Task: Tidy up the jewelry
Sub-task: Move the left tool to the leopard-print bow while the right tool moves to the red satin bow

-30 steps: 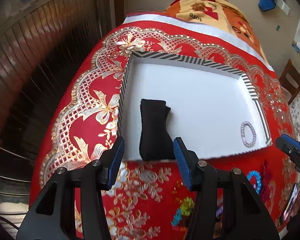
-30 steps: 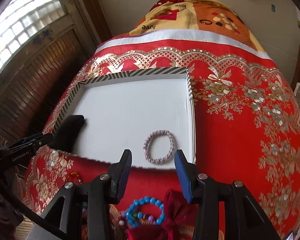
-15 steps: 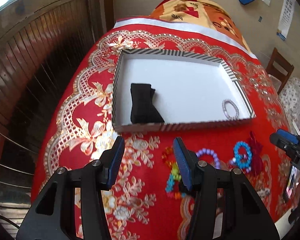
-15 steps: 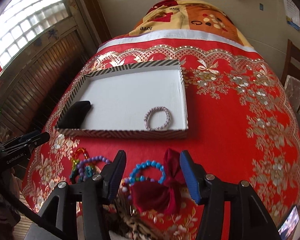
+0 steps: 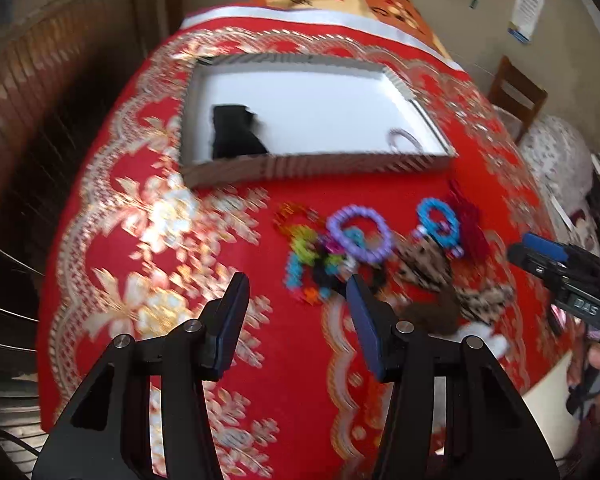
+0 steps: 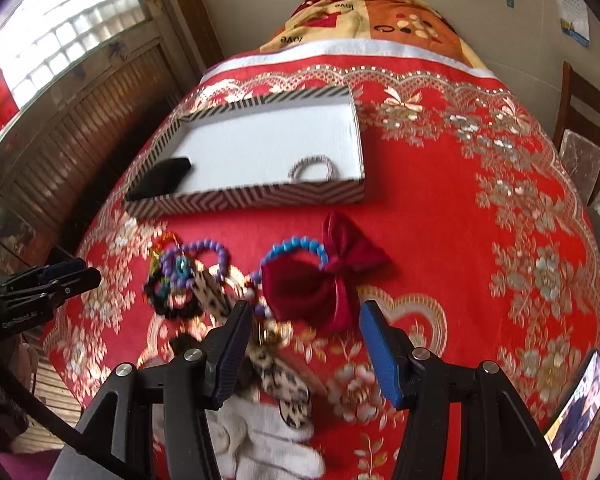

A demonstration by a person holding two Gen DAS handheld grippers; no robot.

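A striped tray (image 5: 320, 166) (image 6: 260, 196) with a white floor holds a black pouch (image 5: 236, 132) (image 6: 164, 176) and a silvery bracelet (image 5: 402, 138) (image 6: 312, 166). On the red cloth in front of it lie a purple bead bracelet (image 5: 360, 236) (image 6: 208, 248), a blue bead bracelet (image 5: 438, 224) (image 6: 296, 246), a red bow (image 6: 324, 276) and a multicoloured tangle (image 5: 304, 256). My left gripper (image 5: 296, 284) hovers open and empty just short of the tangle. My right gripper (image 6: 306, 312) is open above the bow's near edge, holding nothing.
Leopard-print hair clips (image 6: 280, 380) (image 5: 432, 268) and a white cloth piece (image 6: 260, 440) lie at the pile's near side. A phone (image 6: 580, 400) rests at the table's right corner. A wooden chair (image 6: 580, 128) stands to the right, wooden shutters to the left.
Both grippers have drawn back from the tray toward the table's near side, bringing the loose jewellery pile into view. The right jaws have widened a little.
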